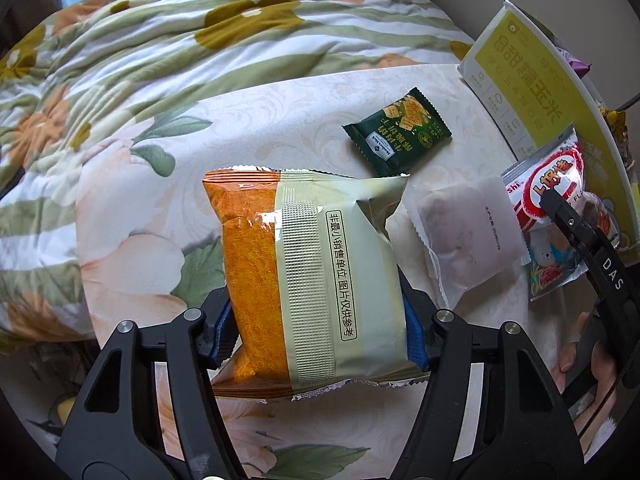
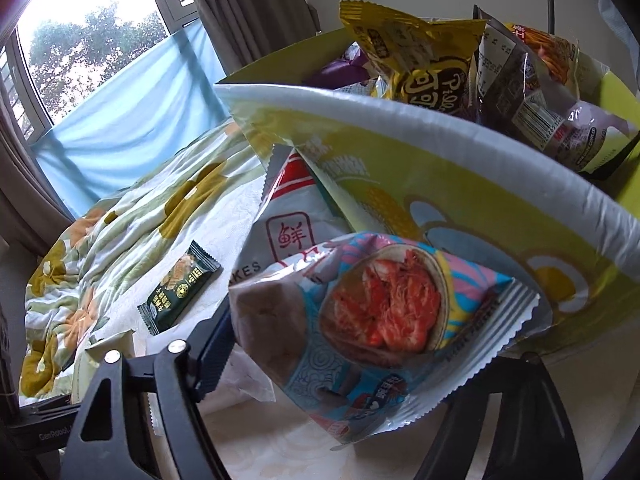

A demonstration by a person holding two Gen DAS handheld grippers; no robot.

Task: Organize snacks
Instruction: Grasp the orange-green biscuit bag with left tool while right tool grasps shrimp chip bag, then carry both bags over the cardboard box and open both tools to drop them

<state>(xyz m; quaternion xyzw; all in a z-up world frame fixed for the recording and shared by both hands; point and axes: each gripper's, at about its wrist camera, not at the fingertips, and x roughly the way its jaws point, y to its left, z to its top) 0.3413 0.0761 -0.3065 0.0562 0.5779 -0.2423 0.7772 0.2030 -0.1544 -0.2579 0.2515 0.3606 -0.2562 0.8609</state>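
Note:
My left gripper [image 1: 320,332] is shut on an orange and pale green snack packet [image 1: 312,276], held above the bed. My right gripper [image 2: 340,364] is shut on a blue and pink shrimp snack packet [image 2: 372,324], held just in front of the yellow-green box [image 2: 460,184]. The box holds several snack bags, among them a yellow one [image 2: 412,52]. A dark green cracker packet [image 1: 398,132] lies on the bed; it also shows in the right wrist view [image 2: 180,288]. A translucent white packet [image 1: 468,236] and a red and white packet [image 1: 548,184] lie beside the box [image 1: 532,92].
A cream floral sheet [image 1: 280,120] covers the bed, with a rumpled flowered quilt [image 1: 160,48] behind. A window [image 2: 92,32] and curtains stand beyond. The right gripper's arm and hand [image 1: 592,264] reach in at the right of the left wrist view.

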